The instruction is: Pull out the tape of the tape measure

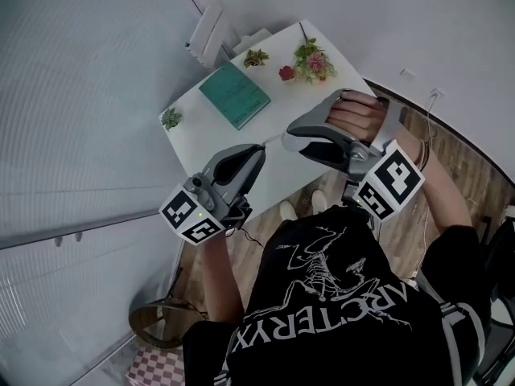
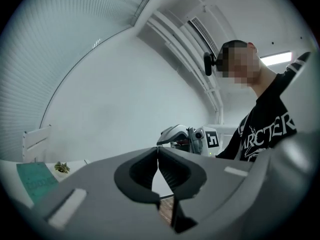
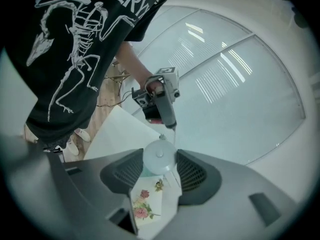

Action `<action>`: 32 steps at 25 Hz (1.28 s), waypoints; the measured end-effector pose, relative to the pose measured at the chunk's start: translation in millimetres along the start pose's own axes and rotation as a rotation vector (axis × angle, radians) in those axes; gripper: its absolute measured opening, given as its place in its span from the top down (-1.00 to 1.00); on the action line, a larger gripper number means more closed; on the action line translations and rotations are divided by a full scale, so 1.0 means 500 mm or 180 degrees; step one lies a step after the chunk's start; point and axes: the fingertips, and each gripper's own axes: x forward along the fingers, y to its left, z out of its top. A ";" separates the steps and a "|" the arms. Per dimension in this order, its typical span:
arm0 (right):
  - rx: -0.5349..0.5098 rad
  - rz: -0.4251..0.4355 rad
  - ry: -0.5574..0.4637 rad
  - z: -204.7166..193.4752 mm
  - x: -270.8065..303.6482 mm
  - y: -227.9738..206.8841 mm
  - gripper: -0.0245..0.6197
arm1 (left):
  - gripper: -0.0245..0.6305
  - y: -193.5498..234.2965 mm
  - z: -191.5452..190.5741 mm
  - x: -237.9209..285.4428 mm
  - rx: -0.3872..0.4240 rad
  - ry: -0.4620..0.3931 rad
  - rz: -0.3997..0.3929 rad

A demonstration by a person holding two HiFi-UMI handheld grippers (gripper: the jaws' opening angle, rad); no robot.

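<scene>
Both grippers hang in the air above the white table (image 1: pixel 211 139), tips nearly meeting. My right gripper (image 1: pixel 291 137) is shut on a round white tape measure (image 3: pixel 159 155), which sits squeezed between its ribbed pads (image 3: pixel 131 170). My left gripper (image 1: pixel 260 149) points at it from the left with its jaws pressed together (image 2: pixel 158 154). A thin pale strip of tape (image 1: pixel 273 141) runs the short gap from the case to the left gripper's tip (image 3: pixel 172 126), pinched there. Only a short length is out. The right gripper (image 2: pixel 174 136) shows beyond the left jaws.
On the table lie a teal book (image 1: pixel 234 94), two small green plants (image 1: pixel 170 118) (image 1: pixel 256 57) and a bunch of pink flowers (image 1: pixel 314 59). A white stand (image 1: pixel 208 29) stands at the far corner. A wicker basket (image 1: pixel 157 325) sits on the floor by the person's left side.
</scene>
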 end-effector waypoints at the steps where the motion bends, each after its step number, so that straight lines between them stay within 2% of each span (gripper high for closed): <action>1: 0.0055 -0.0038 0.0054 -0.014 -0.004 -0.004 0.25 | 0.88 0.009 0.004 -0.016 -0.0010 -0.0026 0.0063; 10: 0.0746 -0.0538 0.0353 -0.166 -0.103 -0.057 0.25 | 0.88 0.101 0.060 -0.217 0.0031 -0.0249 0.0958; 21: 0.1269 -0.1095 0.0631 -0.285 -0.219 -0.086 0.25 | 0.88 0.139 0.141 -0.446 0.0122 -0.0851 0.1868; 24: 0.1498 -0.1199 0.0633 -0.301 -0.225 -0.080 0.25 | 0.88 0.148 0.117 -0.442 0.0085 -0.0736 0.1903; 27: 0.1709 -0.1100 0.0554 -0.299 -0.182 -0.044 0.25 | 0.87 0.166 0.059 -0.408 -0.0054 -0.0532 0.1905; 32: 0.2063 -0.1023 0.0484 -0.335 -0.097 0.039 0.25 | 0.87 0.209 -0.030 -0.394 -0.0343 -0.0375 0.2044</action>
